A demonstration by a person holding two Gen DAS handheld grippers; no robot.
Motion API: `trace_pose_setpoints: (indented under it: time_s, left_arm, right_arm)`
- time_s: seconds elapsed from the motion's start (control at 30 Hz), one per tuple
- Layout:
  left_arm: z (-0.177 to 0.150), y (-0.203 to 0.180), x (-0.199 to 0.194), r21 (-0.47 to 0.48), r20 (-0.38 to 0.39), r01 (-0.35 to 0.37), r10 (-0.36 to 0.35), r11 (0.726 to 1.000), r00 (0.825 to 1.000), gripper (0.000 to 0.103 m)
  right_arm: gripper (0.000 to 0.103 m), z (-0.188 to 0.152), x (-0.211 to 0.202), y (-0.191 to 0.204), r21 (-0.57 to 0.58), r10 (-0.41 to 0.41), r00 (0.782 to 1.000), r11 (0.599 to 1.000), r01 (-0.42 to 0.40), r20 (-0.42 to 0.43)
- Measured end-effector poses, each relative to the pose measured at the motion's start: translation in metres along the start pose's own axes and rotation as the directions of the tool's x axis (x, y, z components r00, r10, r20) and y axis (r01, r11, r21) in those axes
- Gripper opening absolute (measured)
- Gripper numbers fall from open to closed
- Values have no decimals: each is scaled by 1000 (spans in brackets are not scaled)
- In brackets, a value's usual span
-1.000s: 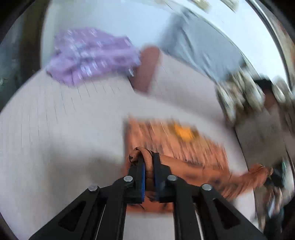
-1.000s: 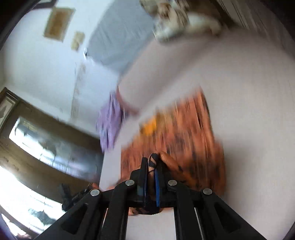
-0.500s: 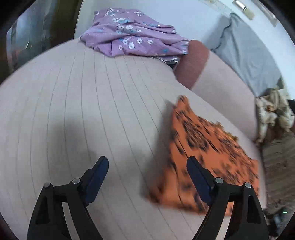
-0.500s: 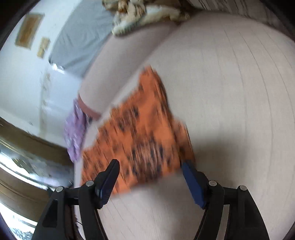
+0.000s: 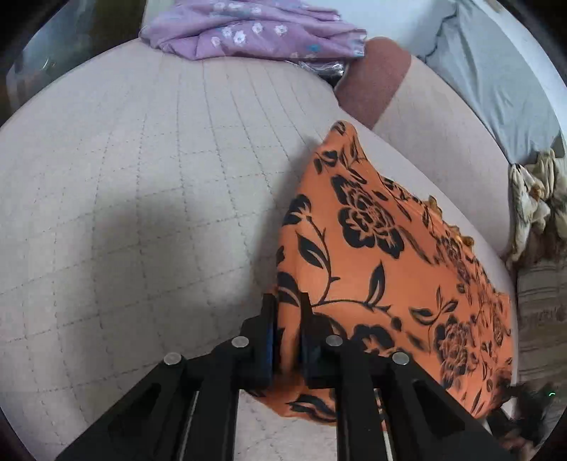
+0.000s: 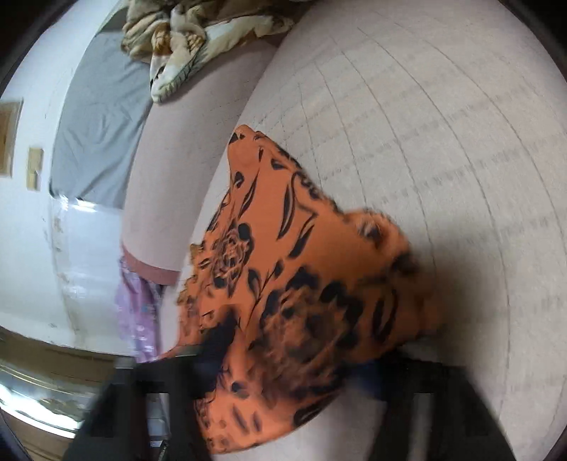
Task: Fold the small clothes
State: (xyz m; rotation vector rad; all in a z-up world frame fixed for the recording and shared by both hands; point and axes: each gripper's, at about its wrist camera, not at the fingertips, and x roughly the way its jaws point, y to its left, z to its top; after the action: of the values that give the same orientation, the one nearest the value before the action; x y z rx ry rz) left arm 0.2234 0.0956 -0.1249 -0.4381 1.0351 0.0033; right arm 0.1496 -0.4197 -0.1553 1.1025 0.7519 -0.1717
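Found left gripper (image 5: pixel 287 312) pinched narrow on the near edge of the orange floral garment (image 5: pixel 372 248), having just closed its jaws, with a fold of cloth squeezed between the pads. Saw the rest of that garment spread flat ahead and to the right of the fingers on the quilted beige cushion (image 5: pixel 141 177). Saw only bare cushion left of the fingers.

Found right gripper (image 6: pixel 294 358) badly motion-blurred. Caught its jaws closing too, with the garment's near end bunched between the fingers and draped over part of them. Couldn't tell whether the pads were actually pressing the cloth.

Noted around the work area:
- purple floral garment (image 5: pixel 248 32) heaped far ahead of the left fingers, well apart from the orange piece
- rust-brown bolster end (image 5: pixel 375 81) just beyond the orange garment's far corner, beside the purple heap
- grey sheet (image 5: pixel 496 78) against the wall, ahead-right of the left fingers
- crumpled cream-and-tan blanket (image 6: pixel 184 39) far ahead and left of the right fingers, clear of the garment

Saw nothing lying on top of the orange garment except the gripper fingers at its near edge.
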Motion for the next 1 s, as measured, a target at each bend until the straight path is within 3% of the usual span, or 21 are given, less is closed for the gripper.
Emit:
trace_pose_setpoints:
  time_s: [0.13,0.3,0.4,0.5,0.57,0.6,0.63,0.67,0.7,0.73,0.77,0.87,0.93,1.0]
  left_arm:
    - [14,-24,-34,93,79,8,-16,996,997,10]
    - [21,-46,-109,123,191,83,-106,989,976,9]
    - [-2,-39,-144,140,220,97,-126,985,967,9]
    - [-50,-13,-138,147,170,38,-63,988,983,13]
    - [-89,20,-105,155,98,-24,9,988,995,34]
    - [-100,37,-86,141,27,-62,58,988,998,38]
    - [-107,54,-72,108,-42,-67,72,992,996,40]
    - [-108,65,-79,87,6,4,-5,996,1000,44]
    - [-104,66,-87,94,30,-14,11,996,999,49]
    - [-100,65,-94,100,57,-81,76,992,995,61]
    - [-95,64,-102,97,94,-118,109,988,990,62]
    - [-79,52,-124,101,180,-107,88,989,980,62]
    - [-78,32,-132,154,208,-83,50,985,977,65]
    - [-86,8,-131,238,204,-47,-3,970,979,70]
  right_arm:
    - [15,8,-1,22,-83,-12,1000,996,12,-5]
    - [10,17,-56,92,-253,69,995,966,-48,76]
    - [10,2,-90,111,-318,99,991,946,-66,88]
    - [10,-27,-115,82,-303,103,993,950,-81,59]
    - [21,-51,-113,40,-289,46,999,957,-38,20]
    - [28,-59,-106,18,-276,6,1000,961,-6,-1]
    - [49,-69,-95,-16,-230,-76,996,971,64,-41]
    - [48,-75,-89,-49,-164,-96,991,983,80,-92]
    - [48,-76,-96,-60,-156,-12,997,988,1,-70]
    - [51,-75,-110,-61,-195,-19,999,981,11,-37]
    - [61,-71,-123,-56,-252,-84,996,964,81,1]
    - [65,-54,-149,-44,-296,-125,988,944,147,93]
    - [65,-45,-164,-28,-314,-73,990,943,108,121]
    - [68,-42,-168,-13,-363,5,996,931,29,91]
